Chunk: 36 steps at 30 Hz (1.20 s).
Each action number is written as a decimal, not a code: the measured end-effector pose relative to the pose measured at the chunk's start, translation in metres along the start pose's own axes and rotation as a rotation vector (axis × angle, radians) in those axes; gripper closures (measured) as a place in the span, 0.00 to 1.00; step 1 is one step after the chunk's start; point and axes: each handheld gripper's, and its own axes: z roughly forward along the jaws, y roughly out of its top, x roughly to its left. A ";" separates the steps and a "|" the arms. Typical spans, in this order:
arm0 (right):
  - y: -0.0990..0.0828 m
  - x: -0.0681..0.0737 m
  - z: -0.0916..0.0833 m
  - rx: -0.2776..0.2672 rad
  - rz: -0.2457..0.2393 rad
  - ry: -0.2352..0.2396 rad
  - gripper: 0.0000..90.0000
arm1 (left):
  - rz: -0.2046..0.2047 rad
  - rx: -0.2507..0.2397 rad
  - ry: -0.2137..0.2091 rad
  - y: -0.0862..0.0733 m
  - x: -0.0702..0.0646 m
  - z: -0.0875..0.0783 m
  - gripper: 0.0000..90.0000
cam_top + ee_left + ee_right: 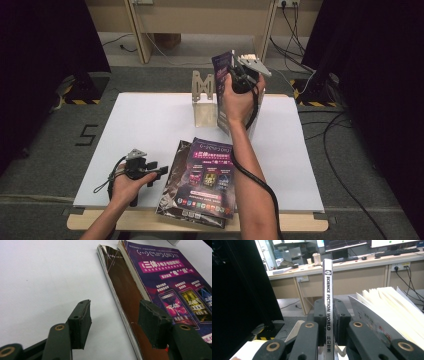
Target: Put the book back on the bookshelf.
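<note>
At upper centre, a thin purple-covered magazine (pixel 222 67) is clamped upright by the right gripper (pixel 240 75) beside the metal bookend (pixel 203 100); it should be lowered straight. The left gripper (pixel 159 171) is held apart.

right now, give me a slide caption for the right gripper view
Right hand-held gripper clamps an upright Science Fiction World magazine by its spine, beside fanned magazines.

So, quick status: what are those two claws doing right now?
Right gripper shut on an upright magazine, held at the metal stand. Left gripper open, low beside the stacked magazines. More magazines lean close alongside.
</note>
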 end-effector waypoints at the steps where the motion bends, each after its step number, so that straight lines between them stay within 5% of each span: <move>1: 0.000 0.000 0.001 -0.001 0.002 0.001 0.93 | 0.000 -0.002 0.000 0.000 0.000 0.000 0.48; 17: 0.000 -0.002 0.017 -0.027 -0.003 -0.031 0.92 | -0.007 -0.004 0.003 0.000 0.003 -0.001 0.48; 25: -0.016 -0.001 0.019 -0.012 -0.034 -0.053 0.92 | -0.015 -0.009 0.000 0.000 0.004 -0.001 0.48; 36: -0.034 0.009 -0.015 -0.061 -0.104 -0.046 0.92 | -0.014 0.000 0.003 -0.001 0.004 -0.002 0.48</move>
